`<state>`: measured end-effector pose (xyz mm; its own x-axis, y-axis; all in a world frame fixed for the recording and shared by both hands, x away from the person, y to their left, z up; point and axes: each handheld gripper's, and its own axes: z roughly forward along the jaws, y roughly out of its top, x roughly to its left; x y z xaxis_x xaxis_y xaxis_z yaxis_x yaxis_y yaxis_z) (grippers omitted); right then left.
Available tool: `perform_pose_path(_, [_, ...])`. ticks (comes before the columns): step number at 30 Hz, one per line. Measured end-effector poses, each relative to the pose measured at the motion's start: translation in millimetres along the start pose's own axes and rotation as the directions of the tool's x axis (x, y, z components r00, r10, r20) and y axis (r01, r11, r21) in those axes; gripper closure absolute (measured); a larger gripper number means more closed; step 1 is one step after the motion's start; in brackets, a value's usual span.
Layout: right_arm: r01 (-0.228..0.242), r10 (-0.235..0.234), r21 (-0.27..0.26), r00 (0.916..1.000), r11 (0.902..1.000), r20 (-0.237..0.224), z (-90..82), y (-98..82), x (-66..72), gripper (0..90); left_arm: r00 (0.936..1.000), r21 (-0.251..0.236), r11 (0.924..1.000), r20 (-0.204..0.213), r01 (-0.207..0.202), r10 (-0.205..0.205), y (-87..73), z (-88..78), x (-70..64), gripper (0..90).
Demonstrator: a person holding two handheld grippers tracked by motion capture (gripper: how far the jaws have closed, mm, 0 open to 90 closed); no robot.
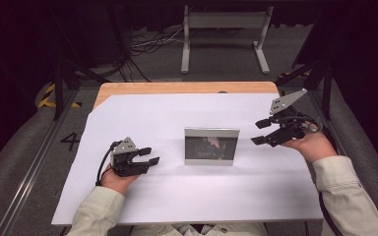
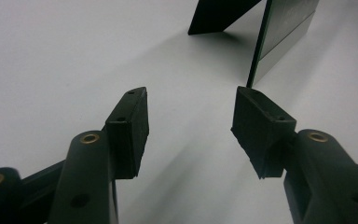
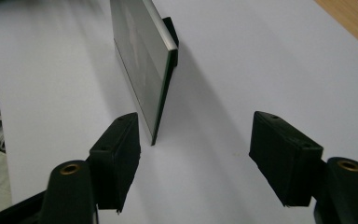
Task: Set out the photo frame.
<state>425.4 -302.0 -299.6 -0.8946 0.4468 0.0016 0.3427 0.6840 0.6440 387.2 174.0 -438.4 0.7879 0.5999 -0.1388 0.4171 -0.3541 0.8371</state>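
A silver-edged picture frame (image 1: 211, 146) stands upright in the middle of a white sheet (image 1: 177, 196). My left gripper (image 1: 150, 156) rests low on the sheet to the frame's left, jaws open and empty, pointing toward it. In the left gripper view the gripper (image 2: 191, 116) faces the frame's edge (image 2: 284, 32) and its dark rear prop (image 2: 219, 16). My right gripper (image 1: 259, 132) hovers just right of the frame, open, a short gap away. In the right gripper view the gripper (image 3: 196, 140) holds nothing, and the frame (image 3: 142, 60) stands edge-on just beyond the left jaw.
The white sheet covers most of a wooden table (image 1: 177, 87), whose bare strip shows at the far edge. Beyond it on the floor stand a grey metal stand (image 1: 224, 22) and loose cables (image 1: 147, 44). Pale sleeves (image 1: 344, 191) enter from the bottom.
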Motion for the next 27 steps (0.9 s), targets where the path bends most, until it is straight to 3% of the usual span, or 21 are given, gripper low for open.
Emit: perform_pose_path(27, [-0.105,0.104,-0.067,0.9944,0.9922,-0.016,35.7,-65.5,-6.2,29.3,1.0000,0.004,1.0000,-0.002,0.006,-0.006,-0.8,1.6,-0.8,46.3])
